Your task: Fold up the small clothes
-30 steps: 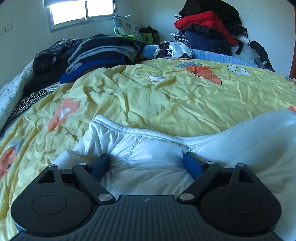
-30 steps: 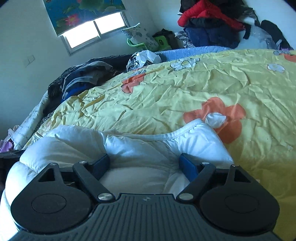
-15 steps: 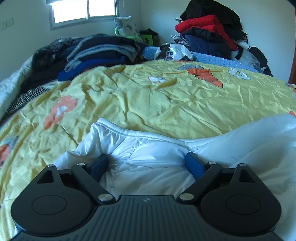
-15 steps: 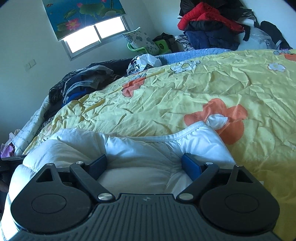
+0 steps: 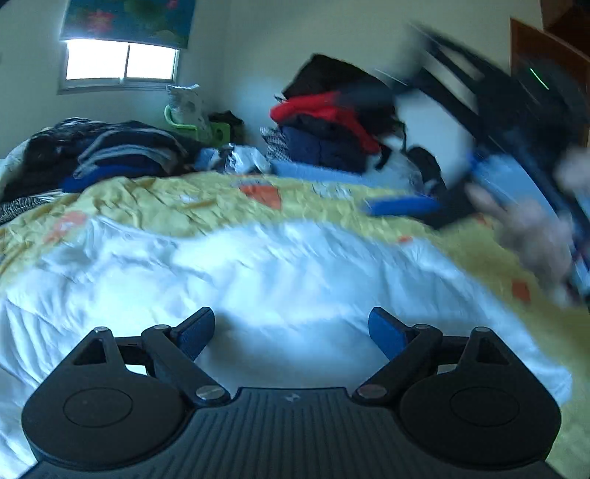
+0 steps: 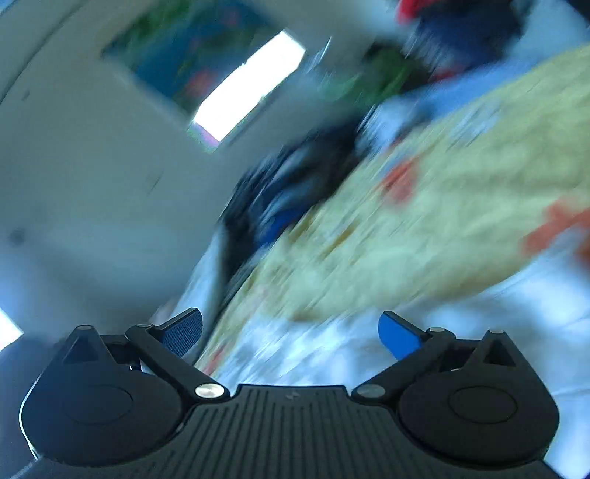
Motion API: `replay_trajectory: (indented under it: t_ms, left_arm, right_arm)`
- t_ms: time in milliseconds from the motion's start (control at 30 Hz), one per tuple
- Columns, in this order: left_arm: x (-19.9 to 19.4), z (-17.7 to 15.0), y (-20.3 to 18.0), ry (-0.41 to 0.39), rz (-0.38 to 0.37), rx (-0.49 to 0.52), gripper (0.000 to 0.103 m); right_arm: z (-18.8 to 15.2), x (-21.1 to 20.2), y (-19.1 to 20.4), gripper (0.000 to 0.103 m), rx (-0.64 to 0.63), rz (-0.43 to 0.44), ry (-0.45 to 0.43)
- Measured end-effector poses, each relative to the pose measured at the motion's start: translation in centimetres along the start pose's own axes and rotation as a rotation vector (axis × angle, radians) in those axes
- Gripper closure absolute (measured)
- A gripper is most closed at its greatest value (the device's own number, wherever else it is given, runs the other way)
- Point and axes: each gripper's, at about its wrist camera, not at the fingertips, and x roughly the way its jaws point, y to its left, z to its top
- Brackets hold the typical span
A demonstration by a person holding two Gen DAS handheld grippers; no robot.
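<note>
- White cloth, that's the garment (image 5: 280,280), spread on the yellow quilt (image 5: 155,206) ahead of and beneath the left gripper (image 5: 291,333); its near part runs under both blue pads (image 5: 383,331).
- Left jaws stand wide apart, and nothing is pinched between them; the cloth lies below the gap, not in it.
- Right gripper (image 6: 291,333) has just been opening its jaws; they gape wide now, with only smeared white garment (image 6: 332,353) and quilt (image 6: 442,206) seen past the gap, nothing between the pads.
- Writing? None I can read. A tiny pale mark sits on each gripper's ribbed body, far too small to make out.
- Left view shows the right gripper (image 5: 405,206) itself, up and to the right of the left jaws, badly smeared: one blue pad, black linkage, a pale blur of hand (image 5: 531,235) behind it. Its second finger I can't pick out there.
- Beyond the left jaws: a window (image 5: 120,60) with a flowered blind (image 5: 129,16) above it, cut off at the top edge.
- Far ahead, past the quilt, a clothes pile (image 5: 328,125) in red, navy and black; left of it a darker heap (image 5: 110,154). Single pieces can't be told apart.
- Green object (image 5: 188,125) between the two heaps, half hidden; can't say what it is.
- Right view is tilted and streaked all over; the window (image 6: 250,84) slants above the jaws, and orange flowers on the quilt are mere smudges.
- Garment's edges run out of frame on the left, so its full outline stays unknown.
</note>
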Motion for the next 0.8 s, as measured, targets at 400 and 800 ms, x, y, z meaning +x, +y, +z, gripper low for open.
replay_trajectory:
  t_ms: [400,800]
  left_arm:
    - [3.0,-2.1,0.5,0.055,-0.001,-0.031,0.006]
    - [-2.8,0.6,3.8,-0.085,-0.058,-0.118,0.006]
  right_arm:
    - [-0.4,14.4,-4.2,0.003,-0.027,-0.137,0.278]
    - [-1.7,7.5,-2.4,0.01,-0.004,-0.101,0.029]
